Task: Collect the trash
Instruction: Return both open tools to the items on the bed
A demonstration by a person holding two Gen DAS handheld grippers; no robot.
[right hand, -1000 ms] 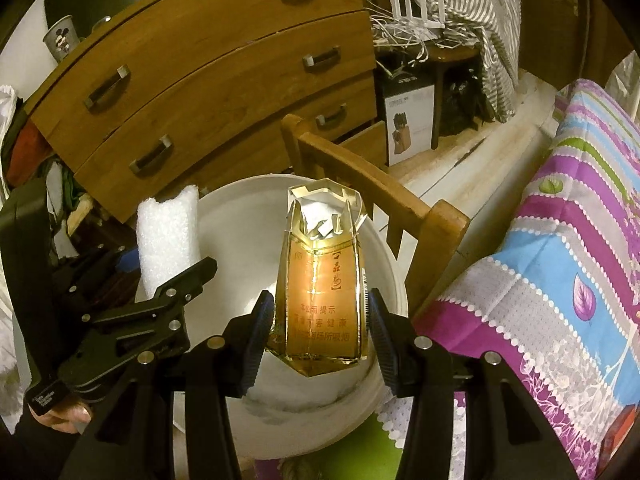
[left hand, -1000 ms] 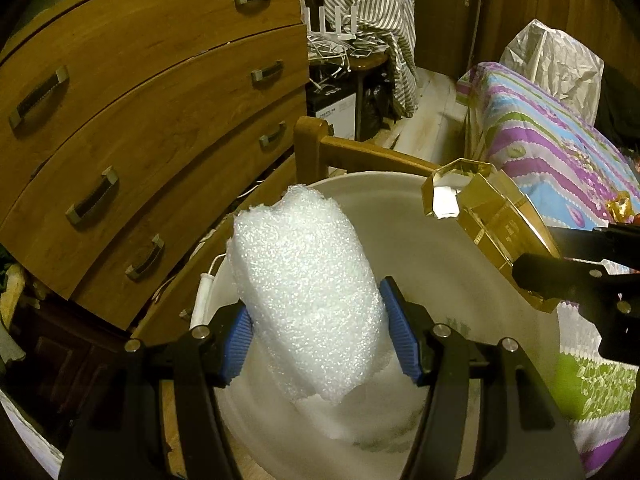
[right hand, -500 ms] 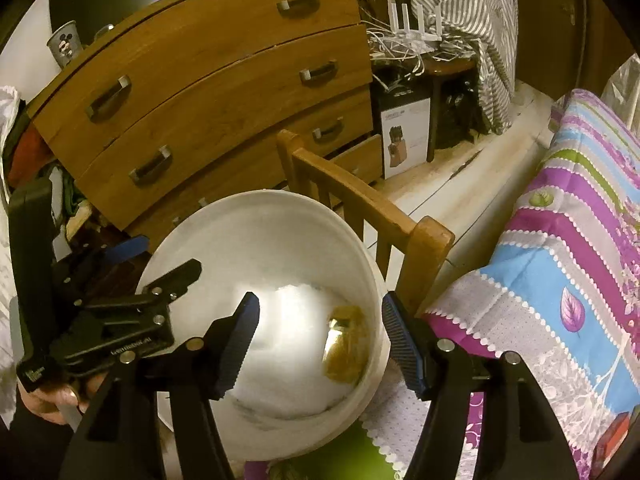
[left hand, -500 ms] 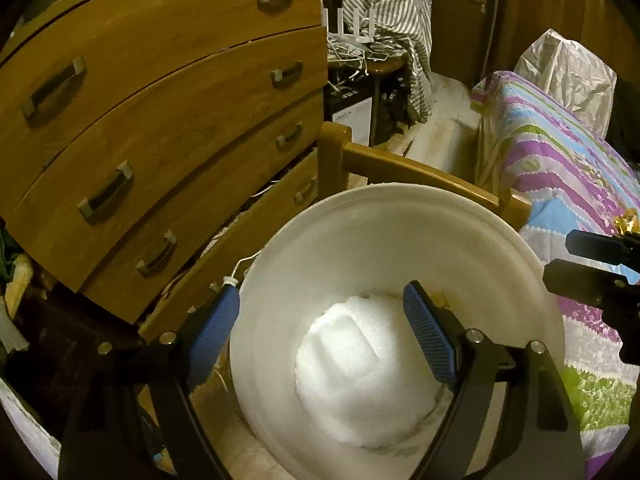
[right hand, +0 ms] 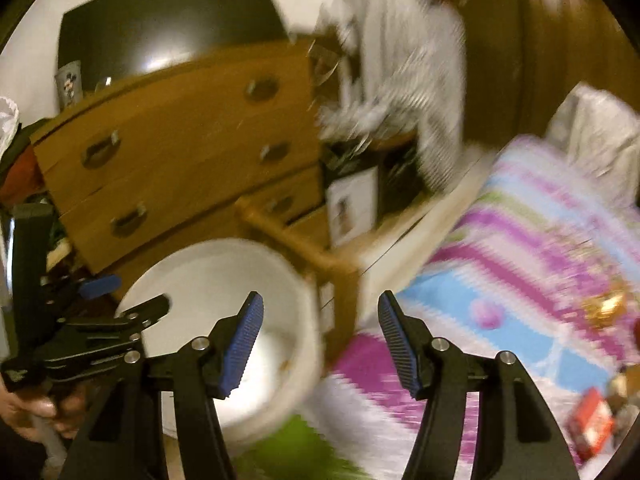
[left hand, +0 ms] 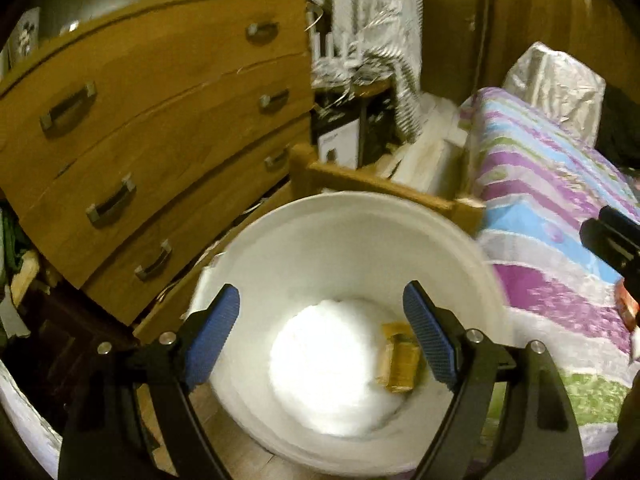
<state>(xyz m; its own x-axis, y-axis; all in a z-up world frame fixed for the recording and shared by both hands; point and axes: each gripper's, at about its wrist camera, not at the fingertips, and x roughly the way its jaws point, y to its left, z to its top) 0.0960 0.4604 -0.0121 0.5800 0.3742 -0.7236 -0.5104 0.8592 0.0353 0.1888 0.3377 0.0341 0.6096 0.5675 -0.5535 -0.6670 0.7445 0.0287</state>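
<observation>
A white bucket stands below my left gripper, which hangs open over its mouth with nothing between the blue pads. Inside lie a white foam wad and a gold carton beside it. The right wrist view is blurred. There my right gripper is over the bucket's right rim and the bed edge, its jaws closing on nothing. A crumpled gold wrapper and a red packet lie on the bedspread at the right. The left gripper shows at the left.
A wooden dresser with metal handles fills the left. A wooden chair back rises just behind the bucket. A bed with a striped purple cover runs along the right. Boxes, cables and hanging striped cloth crowd the far corner.
Both grippers opened and dropped their loads: the foam wad and the gold carton now lie in the bucket. My right gripper has swung right and up, toward the bed; the left has risen a little.
</observation>
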